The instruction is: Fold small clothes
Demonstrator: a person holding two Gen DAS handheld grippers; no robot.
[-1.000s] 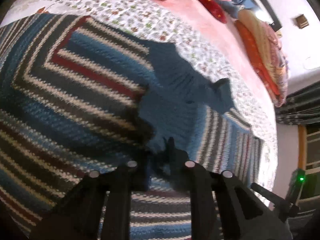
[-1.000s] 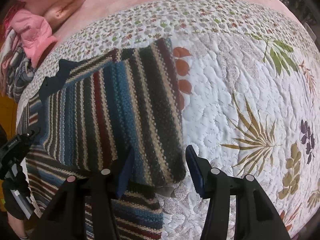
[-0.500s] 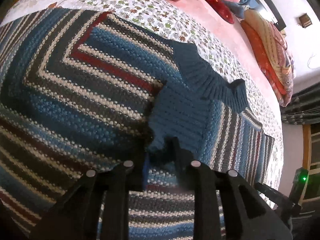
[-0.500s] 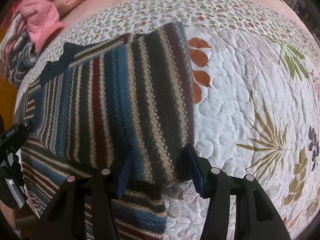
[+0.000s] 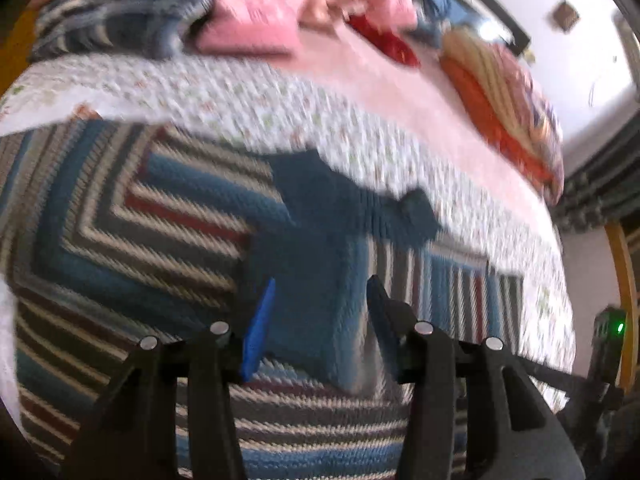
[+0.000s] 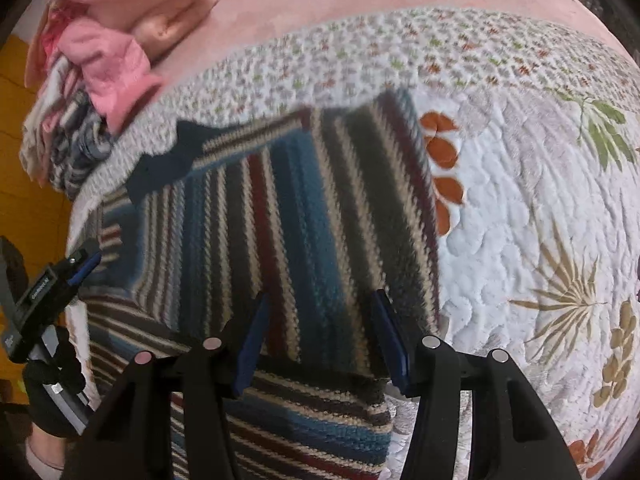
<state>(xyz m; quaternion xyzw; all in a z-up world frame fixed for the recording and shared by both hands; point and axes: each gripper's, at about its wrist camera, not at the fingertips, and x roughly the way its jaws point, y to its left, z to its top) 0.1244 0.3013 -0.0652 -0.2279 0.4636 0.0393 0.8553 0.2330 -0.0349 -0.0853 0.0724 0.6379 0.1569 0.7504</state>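
Note:
A striped knitted sweater (image 5: 132, 240) in blue, grey, cream and dark red lies flat on the quilted bed cover. Its plain blue sleeve (image 5: 316, 248) is folded across the body, with the blue collar (image 5: 416, 216) behind it. My left gripper (image 5: 320, 316) hovers open just over the sleeve end, with nothing between its fingers. In the right wrist view the folded striped panel (image 6: 304, 220) lies on the sweater's lower part (image 6: 304, 432). My right gripper (image 6: 320, 332) is open above that panel's near edge. The left gripper (image 6: 52, 284) shows at the far left there.
The white quilt (image 6: 520, 220) with leaf prints spreads to the right of the sweater. Pink clothes (image 6: 120, 32) and a striped bundle (image 6: 76, 140) are heaped at the back left. Orange and patterned cushions (image 5: 508, 92) lie along the far side of the bed.
My left gripper was shut on the blue sleeve end; it has opened, let the sleeve go and drawn back. The sleeve stays folded on the sweater. The right gripper stayed open, barely shifting.

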